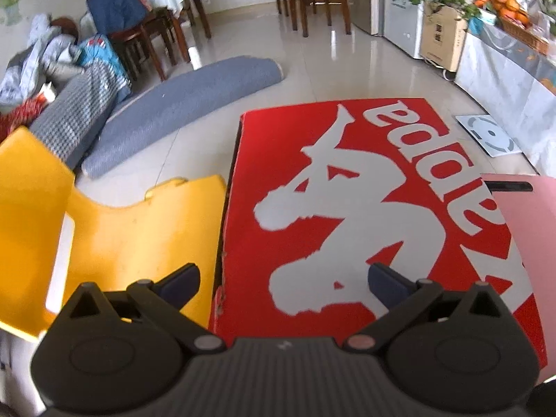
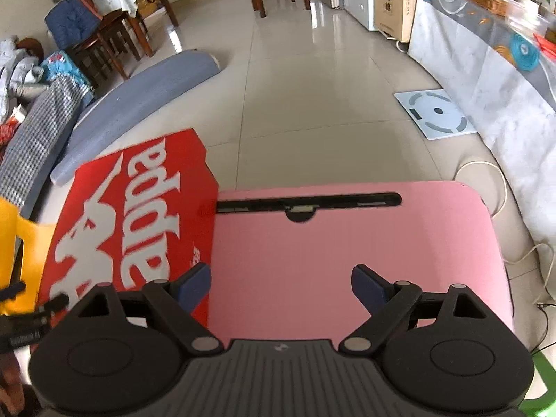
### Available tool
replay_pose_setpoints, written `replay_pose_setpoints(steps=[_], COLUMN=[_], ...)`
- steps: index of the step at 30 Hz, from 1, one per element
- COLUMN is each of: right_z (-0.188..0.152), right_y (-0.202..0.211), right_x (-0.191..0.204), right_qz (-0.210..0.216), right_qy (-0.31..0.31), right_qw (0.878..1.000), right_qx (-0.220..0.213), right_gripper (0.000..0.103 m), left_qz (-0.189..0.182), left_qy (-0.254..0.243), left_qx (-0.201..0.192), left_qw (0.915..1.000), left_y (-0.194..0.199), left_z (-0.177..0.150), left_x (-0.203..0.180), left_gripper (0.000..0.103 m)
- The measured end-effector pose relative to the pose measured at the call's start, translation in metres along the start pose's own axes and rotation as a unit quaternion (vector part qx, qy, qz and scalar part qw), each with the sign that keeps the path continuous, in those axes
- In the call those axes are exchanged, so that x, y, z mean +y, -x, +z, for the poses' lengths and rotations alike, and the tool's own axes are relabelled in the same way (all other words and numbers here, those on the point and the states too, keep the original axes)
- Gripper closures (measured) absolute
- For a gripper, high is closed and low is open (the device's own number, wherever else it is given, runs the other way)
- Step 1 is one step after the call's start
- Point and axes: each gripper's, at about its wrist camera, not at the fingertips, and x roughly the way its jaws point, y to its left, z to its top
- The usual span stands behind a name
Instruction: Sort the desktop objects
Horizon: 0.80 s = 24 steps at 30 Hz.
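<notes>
Looking across a pale tiled floor (image 2: 305,87), with a rolled grey-blue mat (image 1: 180,104) lying at the left side. Nearer, a flat pink desktop board with a black slot (image 2: 347,250), seen bare in the right wrist view, with no loose small object to sort on it. Just beside its left edge, perhaps partly over it, a large red cardboard box lid with a white figure logo (image 1: 347,208), lying flat and closed. Left of the box, a yellow plastic chair seat (image 1: 139,236), close to the box side. Hovering above the box lid, the left gripper (image 1: 283,278), jaws wide apart and holding nothing. Hovering above the pink board, the right gripper (image 2: 281,285), jaws also spread apart and empty. Judging from this, sorting either not started or already finished; cannot tell which, since no small items visible.
</notes>
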Motion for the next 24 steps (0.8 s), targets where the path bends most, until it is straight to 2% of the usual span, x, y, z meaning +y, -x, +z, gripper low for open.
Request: replay_pose_setpoints(steps=[5, 10, 17, 20, 24], right_z=[-0.001, 0.008, 0.020, 0.020, 0.021], right_y=[0.008, 0.017, 0.030, 0.032, 0.028], right_x=[-0.022, -0.060, -0.110, -0.123, -0.129], right_qz=[0.003, -0.041, -0.082, -0.099, -0.095], right_qy=[-0.013, -0.080, -0.166, -0.173, -0.177], right_qw=[1.000, 0.996, 0.982, 0.979, 0.979], right_qx=[0.008, -0.013, -0.049, -0.047, -0.035], right_gripper=[0.015, 0.015, 0.015, 0.015, 0.015], left_qz=[-0.001, -0.001, 0.006, 0.008, 0.010], left_qy=[-0.028, -0.046, -0.043, -0.048, -0.061], left_qx=[-0.010, -0.020, -0.016, -0.017, -0.017], left_qw=[0.9996, 0.9988, 0.9989, 0.9987, 0.9979], left_y=[0.002, 0.001, -0.008, -0.010, -0.013], left_z=[0.008, 0.017, 0.028, 0.032, 0.035], left_x=[-0.003, 0.001, 0.013, 0.015, 0.019], left_gripper=[0.000, 0.000, 0.000, 0.000, 0.000])
